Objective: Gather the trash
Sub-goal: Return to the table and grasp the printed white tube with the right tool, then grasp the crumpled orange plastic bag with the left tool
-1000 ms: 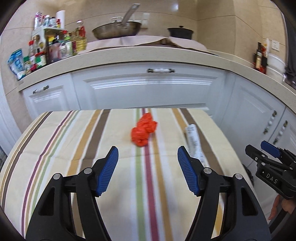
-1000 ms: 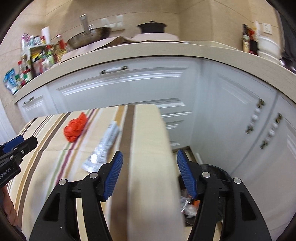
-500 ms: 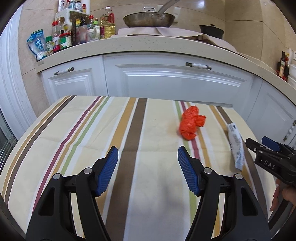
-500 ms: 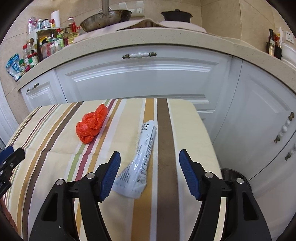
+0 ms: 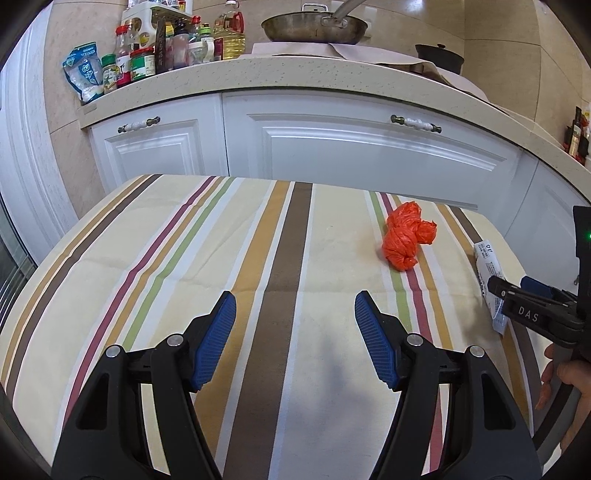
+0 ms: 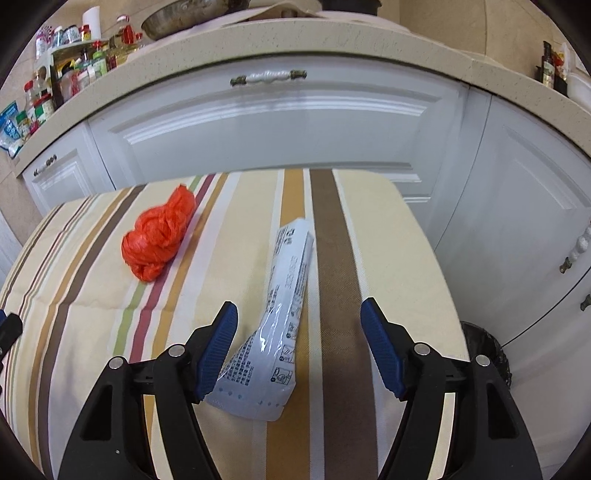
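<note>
While the left gripper (image 5: 295, 339) hovered over the striped tablecloth (image 5: 184, 280) in its own wrist view, its blue-padded fingers (image 5: 216, 339) stood wide apart with nothing between them. A crumpled orange plastic bag (image 5: 408, 240) lay on the cloth at about two o'clock from that gripper, well apart from it, and a white printed wrapper (image 5: 489, 280) lay farther out at three o'clock near the table's edge. The right gripper (image 5: 532, 299) reached in from the frame's right side, its dark tip just over the wrapper's near end — whether it touched could not be told from this angle. White cabinet doors (image 5: 369, 147) and a speckled countertop (image 5: 295, 74) filled the twelve o'clock direction, with a metal pan (image 5: 314, 27) on top and a cluster of bottles and jars (image 5: 166, 48) at eleven o'clock. From the right wrist view, the right gripper (image 6: 299, 347) was also spread open, holding nothing; the white printed wrapper (image 6: 280, 325) lay lengthwise on the cloth between the fingers, its crumpled near end just beside the left finger (image 6: 218, 347), contact unclear. The orange bag (image 6: 159, 236) sat at ten o'clock, apart from the wrapper. A dark bin (image 6: 484, 354) showed low at three o'clock — beyond the table's edge, in front of the white cabinets.
</note>
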The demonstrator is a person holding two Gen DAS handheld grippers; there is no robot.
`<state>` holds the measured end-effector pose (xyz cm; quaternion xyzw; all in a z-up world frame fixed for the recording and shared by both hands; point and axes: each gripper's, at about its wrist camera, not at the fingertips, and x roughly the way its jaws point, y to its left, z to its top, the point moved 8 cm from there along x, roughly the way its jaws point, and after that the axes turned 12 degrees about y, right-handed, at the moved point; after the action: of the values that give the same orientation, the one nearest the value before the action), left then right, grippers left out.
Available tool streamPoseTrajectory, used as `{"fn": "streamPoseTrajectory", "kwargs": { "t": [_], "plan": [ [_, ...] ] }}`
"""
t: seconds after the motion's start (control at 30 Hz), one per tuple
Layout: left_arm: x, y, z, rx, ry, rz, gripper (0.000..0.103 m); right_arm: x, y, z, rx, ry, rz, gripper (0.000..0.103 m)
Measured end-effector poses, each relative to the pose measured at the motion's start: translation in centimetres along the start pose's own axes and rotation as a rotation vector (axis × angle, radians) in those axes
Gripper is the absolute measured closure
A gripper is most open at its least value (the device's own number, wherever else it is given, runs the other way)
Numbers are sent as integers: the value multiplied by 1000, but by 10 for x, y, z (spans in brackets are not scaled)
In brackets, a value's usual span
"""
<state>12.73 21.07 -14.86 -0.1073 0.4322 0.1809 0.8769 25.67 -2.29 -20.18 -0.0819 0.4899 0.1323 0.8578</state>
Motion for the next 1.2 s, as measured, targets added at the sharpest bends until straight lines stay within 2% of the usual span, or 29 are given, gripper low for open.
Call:
{"fn": "streamPoseTrajectory", "kwargs": {
  "t": [0.23, 0.47, 0.67, 0.83, 1.0, 1.2],
  "plan": [
    [4, -2, 0, 5, 6, 0, 38, 10, 7, -7, -27, 34, 34, 71],
    [12, -20, 5, 43, 10, -20, 38, 7, 4, -5, -44, 11, 33, 72],
    [26, -45, 14, 67, 32, -68, 38, 4, -8, 9, -42, -16, 33, 72],
    [38, -64, 25, 109, 14, -67, 33, 6, -14, 24, -50, -30, 34, 72],
    [54, -86, 38, 154, 11, -63, 33, 11, -15, 38, -69, -37, 36, 72],
    [79, -113, 52, 220, 23, -55, 22, 17, -17, 50, -82, -41, 40, 72]
  ]
}}
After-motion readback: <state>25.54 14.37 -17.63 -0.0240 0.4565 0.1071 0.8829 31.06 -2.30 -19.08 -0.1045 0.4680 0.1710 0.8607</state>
